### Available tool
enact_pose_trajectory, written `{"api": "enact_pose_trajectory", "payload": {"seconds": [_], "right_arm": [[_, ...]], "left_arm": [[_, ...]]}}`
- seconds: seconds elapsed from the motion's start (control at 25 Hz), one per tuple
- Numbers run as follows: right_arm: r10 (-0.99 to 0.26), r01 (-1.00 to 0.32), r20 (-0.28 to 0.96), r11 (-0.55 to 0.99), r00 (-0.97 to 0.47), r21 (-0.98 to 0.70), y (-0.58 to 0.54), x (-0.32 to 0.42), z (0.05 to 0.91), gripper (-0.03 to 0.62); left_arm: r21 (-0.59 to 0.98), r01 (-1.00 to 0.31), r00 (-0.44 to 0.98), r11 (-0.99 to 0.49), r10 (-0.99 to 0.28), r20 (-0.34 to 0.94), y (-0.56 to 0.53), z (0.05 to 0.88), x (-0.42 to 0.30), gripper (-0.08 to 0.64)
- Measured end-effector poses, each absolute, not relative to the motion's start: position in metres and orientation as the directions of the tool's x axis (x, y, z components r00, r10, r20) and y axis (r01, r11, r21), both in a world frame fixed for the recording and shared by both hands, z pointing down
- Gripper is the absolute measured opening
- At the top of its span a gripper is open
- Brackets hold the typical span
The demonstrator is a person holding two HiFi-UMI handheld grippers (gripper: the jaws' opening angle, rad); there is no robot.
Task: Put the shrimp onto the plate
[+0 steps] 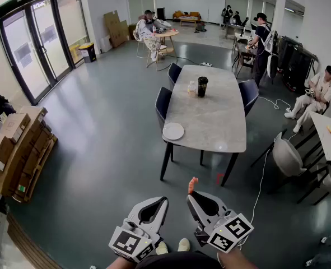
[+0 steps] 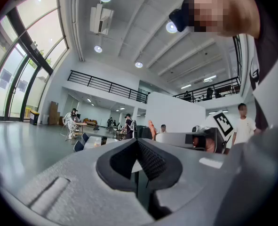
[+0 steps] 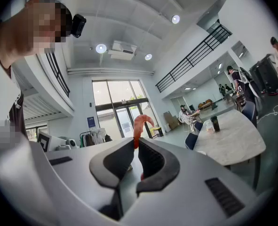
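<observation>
**Shrimp [image 1: 192,185] pinched in right gripper [image 1: 192,196], well short of the plate [image 1: 173,131]**

Boxes [image 1: 15,150] are stacked at the far left of the head view, below tall glass doors [image 1: 36,43]. A wide stretch of grey floor [image 1: 115,133] lies between them and the table [image 1: 215,122].

At the bottom of that view, the left gripper [image 1: 160,201] hangs over the floor. In its own view its jaws [image 2: 138,142] are pressed together with nothing between them.

Just beside it, the right gripper also hangs over the floor, near the table's close end but apart from it. In the right gripper view the jaws [image 3: 136,144] clamp the lower part of the shrimp [image 3: 139,125]. The orange body stands upright above the tips and its top curls over.

The plate sits on the table's near left edge, well apart from the shrimp. A dark cup [image 1: 202,86] stands toward the far end of the table, and dark chairs [image 1: 163,102] line its sides.

At the right edge a person [image 1: 316,94] sits by the wall.
</observation>
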State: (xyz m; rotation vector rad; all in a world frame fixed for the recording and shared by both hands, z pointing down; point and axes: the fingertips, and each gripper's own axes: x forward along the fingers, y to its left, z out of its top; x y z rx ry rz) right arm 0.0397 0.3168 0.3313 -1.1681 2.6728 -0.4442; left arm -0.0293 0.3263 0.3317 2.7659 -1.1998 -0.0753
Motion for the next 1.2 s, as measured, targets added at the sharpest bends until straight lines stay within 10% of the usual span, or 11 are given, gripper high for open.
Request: {"api": "enact_pose_trajectory", "payload": {"seconds": [1.2], "right_arm": [[-0.706, -0.626, -0.101, 0.677, -0.701, -0.388, 0.302, 0.106, 0.334, 0.031]], "left_arm": [[0.138, -0.76, 0.644, -0.635, -0.764, 0.028, 0.309, 0.342, 0.026, 0.006]]}}
